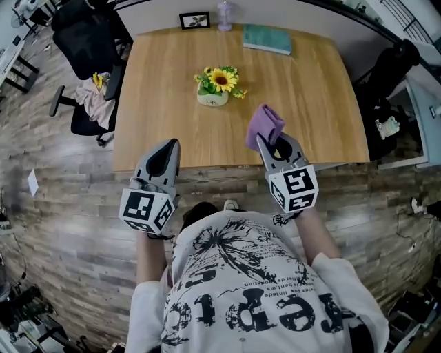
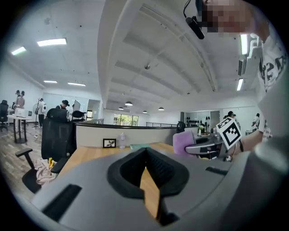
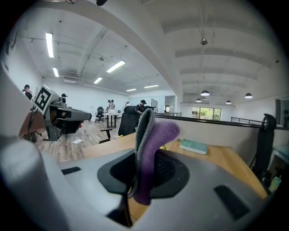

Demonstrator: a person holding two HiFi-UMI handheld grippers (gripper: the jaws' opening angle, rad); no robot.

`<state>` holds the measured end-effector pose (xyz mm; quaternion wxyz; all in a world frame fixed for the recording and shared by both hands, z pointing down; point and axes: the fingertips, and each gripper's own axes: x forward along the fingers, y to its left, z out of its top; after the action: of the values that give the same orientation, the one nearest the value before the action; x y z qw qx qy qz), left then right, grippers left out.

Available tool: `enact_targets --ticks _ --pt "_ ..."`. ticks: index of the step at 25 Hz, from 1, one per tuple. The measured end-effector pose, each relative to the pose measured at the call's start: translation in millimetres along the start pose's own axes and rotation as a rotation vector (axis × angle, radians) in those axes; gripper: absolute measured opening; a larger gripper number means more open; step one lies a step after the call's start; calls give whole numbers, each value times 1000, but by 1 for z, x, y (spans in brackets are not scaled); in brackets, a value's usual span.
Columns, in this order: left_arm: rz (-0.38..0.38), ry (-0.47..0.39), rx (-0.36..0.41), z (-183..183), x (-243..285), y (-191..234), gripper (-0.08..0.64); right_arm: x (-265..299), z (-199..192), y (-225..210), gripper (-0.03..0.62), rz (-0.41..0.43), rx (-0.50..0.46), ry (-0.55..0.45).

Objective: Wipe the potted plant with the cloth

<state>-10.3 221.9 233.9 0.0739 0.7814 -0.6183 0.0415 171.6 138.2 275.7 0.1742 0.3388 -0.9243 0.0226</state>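
The potted plant (image 1: 219, 86), yellow sunflowers in a small white pot, stands near the middle of the wooden table (image 1: 158, 103). My right gripper (image 1: 267, 143) is at the table's near edge, shut on a purple cloth (image 1: 264, 126) that sticks up from its jaws. In the right gripper view the cloth (image 3: 151, 140) stands folded and upright between the pads. My left gripper (image 1: 171, 145) hovers at the near edge to the left, shut and empty; its pads (image 2: 153, 164) meet with nothing between them. Both grippers are short of the plant.
A teal book (image 1: 267, 38), a small picture frame (image 1: 195, 21) and a clear bottle (image 1: 224, 15) sit along the table's far edge. A black office chair (image 1: 89, 48) with clothes draped on it stands at the left; another dark chair (image 1: 389, 69) is at the right.
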Motion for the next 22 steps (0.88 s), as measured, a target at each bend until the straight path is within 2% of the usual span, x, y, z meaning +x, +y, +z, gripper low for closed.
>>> enact_targets --ticks 6,11,13,16,20,22 --pt "-4 57 -15 -20 55 37 3 50 -17 -32 71 -35 24 74" --pt "-95 75 -66 -36 107 61 3 90 -28 -54 72 -77 36 158" --pt "-127 96 -62 -45 132 74 3 113 -31 -65 72 -80 32 183" --pt "-177 167 -36 -70 171 95 3 154 -50 -79 72 -52 19 256" --pt "-228 272 -71 -113 211 113 3 189 -90 -98 72 -32 21 386" --pt "-256 302 -62 -130 229 120 3 204 -105 -106 72 -23 12 421"
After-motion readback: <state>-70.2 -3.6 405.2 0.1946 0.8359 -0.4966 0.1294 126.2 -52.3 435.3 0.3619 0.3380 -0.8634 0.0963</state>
